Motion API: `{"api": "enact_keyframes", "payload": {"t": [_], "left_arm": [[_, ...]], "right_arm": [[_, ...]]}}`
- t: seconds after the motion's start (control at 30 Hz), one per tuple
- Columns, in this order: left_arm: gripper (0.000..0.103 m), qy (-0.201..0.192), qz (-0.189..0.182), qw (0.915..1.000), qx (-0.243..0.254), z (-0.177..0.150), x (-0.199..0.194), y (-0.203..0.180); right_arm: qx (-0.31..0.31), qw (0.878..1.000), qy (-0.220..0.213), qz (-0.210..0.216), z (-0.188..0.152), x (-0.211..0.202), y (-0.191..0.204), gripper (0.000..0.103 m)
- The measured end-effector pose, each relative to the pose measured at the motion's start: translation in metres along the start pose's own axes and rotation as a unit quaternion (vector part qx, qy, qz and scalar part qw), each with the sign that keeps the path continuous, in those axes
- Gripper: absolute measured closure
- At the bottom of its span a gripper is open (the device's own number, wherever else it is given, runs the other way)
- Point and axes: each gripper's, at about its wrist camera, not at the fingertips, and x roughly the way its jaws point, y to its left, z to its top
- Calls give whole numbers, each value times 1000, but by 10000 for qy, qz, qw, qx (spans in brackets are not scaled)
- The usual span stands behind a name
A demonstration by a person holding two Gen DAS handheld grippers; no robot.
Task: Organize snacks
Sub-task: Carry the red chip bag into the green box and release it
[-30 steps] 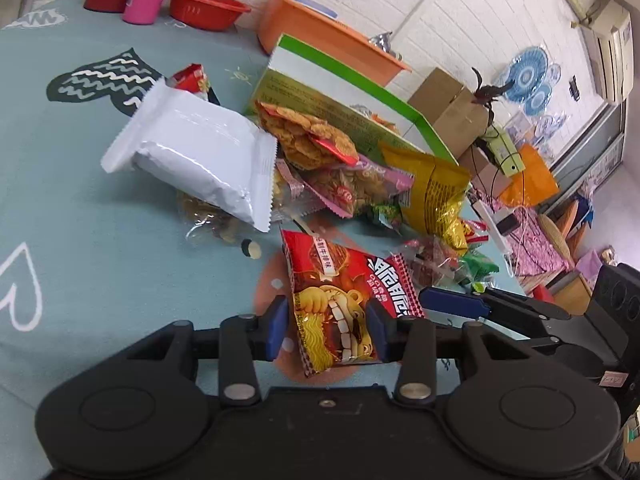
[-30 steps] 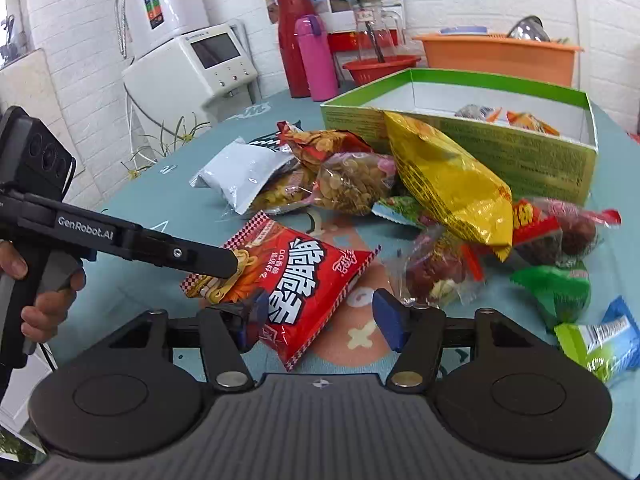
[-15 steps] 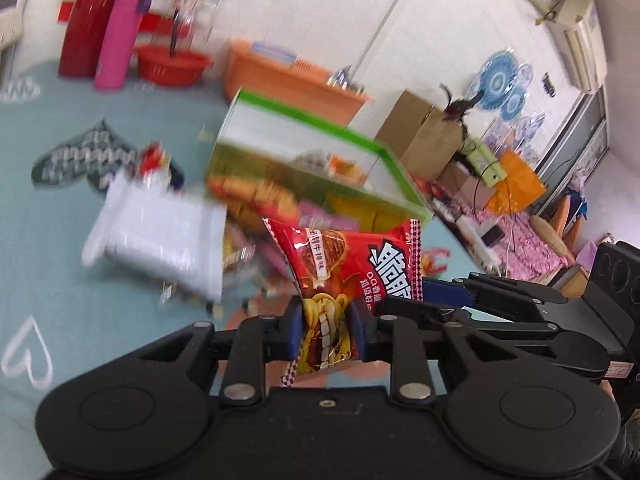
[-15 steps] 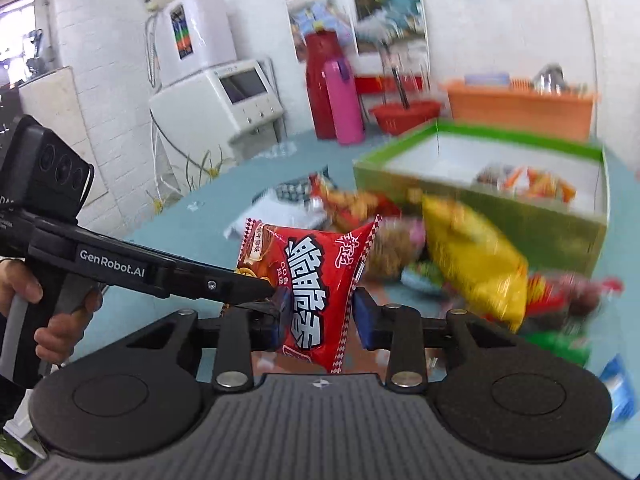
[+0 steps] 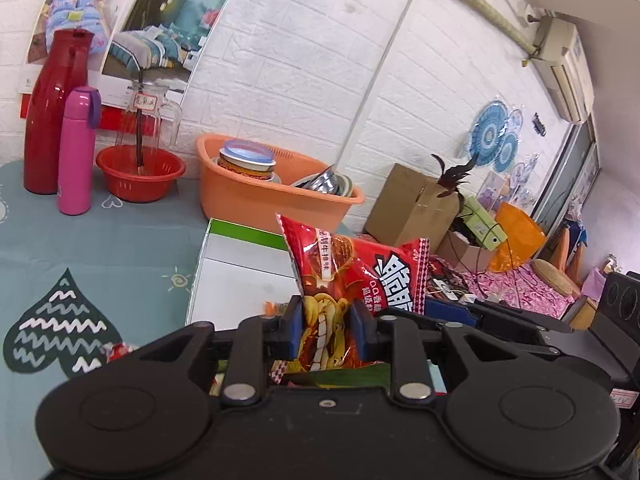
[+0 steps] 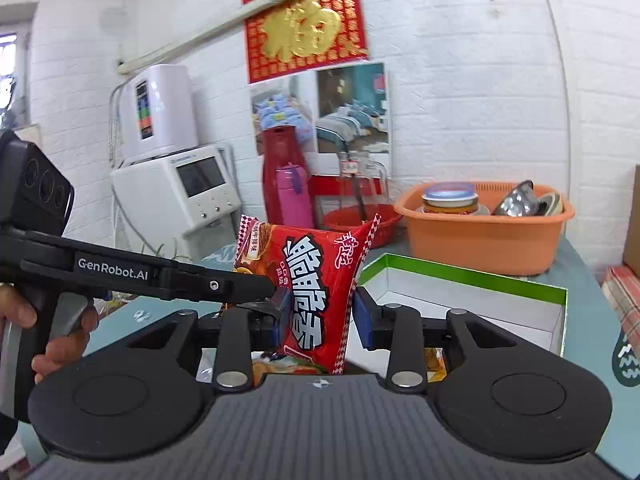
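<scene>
Red bag (image 5: 352,280) pinched by left tongs (image 5: 325,330) and right tongs (image 6: 320,312); light, puffy, crinkly, likely slippery; sealed edges seemed best hold.

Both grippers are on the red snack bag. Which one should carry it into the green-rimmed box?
Left, probably. The left gripper clamps the red snack bag with the green-rimmed white cardboard box directly ahead; from the right gripper the box sits off to the side.

"GenRobot.AI" on left gripper (image 6: 280,296) arm; gold 福 on red wall hanging (image 6: 306,26).
</scene>
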Motion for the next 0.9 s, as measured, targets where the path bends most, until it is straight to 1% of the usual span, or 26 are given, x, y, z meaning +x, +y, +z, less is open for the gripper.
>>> {"api": "enact_keyframes", "payload": {"t": [0.23, 0.33, 0.47, 0.5, 0.53, 0.57, 0.6, 0.63, 0.67, 0.73, 0.83, 0.9], "left_arm": [[40, 341, 117, 9990, -273, 9, 53, 29], [40, 455, 168, 9982, -347, 9, 68, 39], [40, 582, 246, 9974, -342, 10, 83, 47], [38, 607, 260, 9973, -308, 10, 87, 48], [27, 616, 292, 9973, -285, 10, 89, 50], [14, 609, 346, 9971, -283, 9, 91, 51], [0, 596, 372, 9971, -296, 8, 91, 52], [0, 541, 415, 9971, -350, 7, 88, 52], [0, 418, 457, 9972, -420, 5, 82, 52], [0, 222, 491, 9977, -410, 3, 71, 49], [0, 250, 492, 9979, -339, 2, 56, 40], [0, 249, 445, 9980, -372, 0, 43, 33]], "right_arm": [[507, 9980, 371, -117, -5, 43, -36, 43], [718, 9959, 530, -120, -12, 59, -48, 43], [825, 9944, 651, -126, -17, 74, -57, 43], [859, 9939, 686, -131, -18, 77, -59, 43], [880, 9934, 721, -138, -19, 81, -60, 42], [873, 9932, 763, -136, -20, 85, -62, 37], [851, 9931, 793, -174, -22, 87, -62, 36], [818, 9930, 825, -210, -24, 88, -63, 20], [795, 9930, 830, -268, -26, 87, -62, 0], [706, 9945, 645, -419, -26, 78, -61, 0], [654, 9945, 518, -631, -21, 62, -59, 0], [667, 9950, 391, -638, -16, 46, -55, 0]]}}
